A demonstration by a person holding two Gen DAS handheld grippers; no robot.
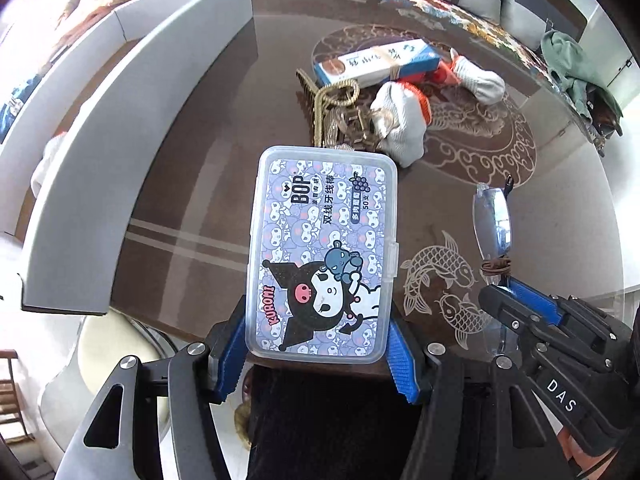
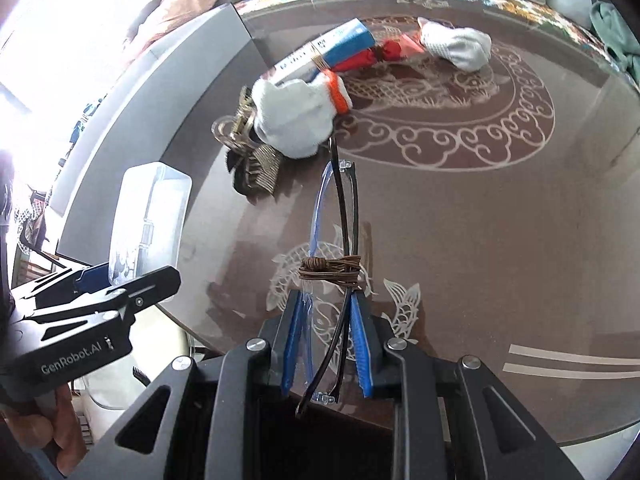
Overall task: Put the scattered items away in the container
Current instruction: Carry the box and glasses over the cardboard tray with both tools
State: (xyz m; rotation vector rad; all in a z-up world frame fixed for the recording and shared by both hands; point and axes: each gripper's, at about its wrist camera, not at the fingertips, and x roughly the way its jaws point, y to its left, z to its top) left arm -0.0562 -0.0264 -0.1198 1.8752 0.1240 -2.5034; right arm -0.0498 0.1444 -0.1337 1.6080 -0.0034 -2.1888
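Observation:
My left gripper (image 1: 318, 352) is shut on a clear plastic floss-pick box (image 1: 320, 248) with a purple cartoon lid, held above the table by its near end. The box (image 2: 148, 216) and the left gripper (image 2: 120, 280) also show at the left of the right wrist view. My right gripper (image 2: 326, 320) is shut on folded glasses (image 2: 344, 216) bound with a brown cord (image 2: 332, 270). Seen from the left wrist, the right gripper (image 1: 500, 296) and the glasses (image 1: 494, 216) are to the right of the box. The grey-walled container (image 1: 80, 184) stands on the left.
On the round glass table (image 2: 500, 240) lie a blue-and-white carton (image 1: 376, 62), two white gloves with orange cuffs (image 1: 400, 120) (image 1: 476, 76), and a comb with a clip (image 2: 256, 168). A sofa with a green cloth (image 1: 572, 72) lies beyond the far edge.

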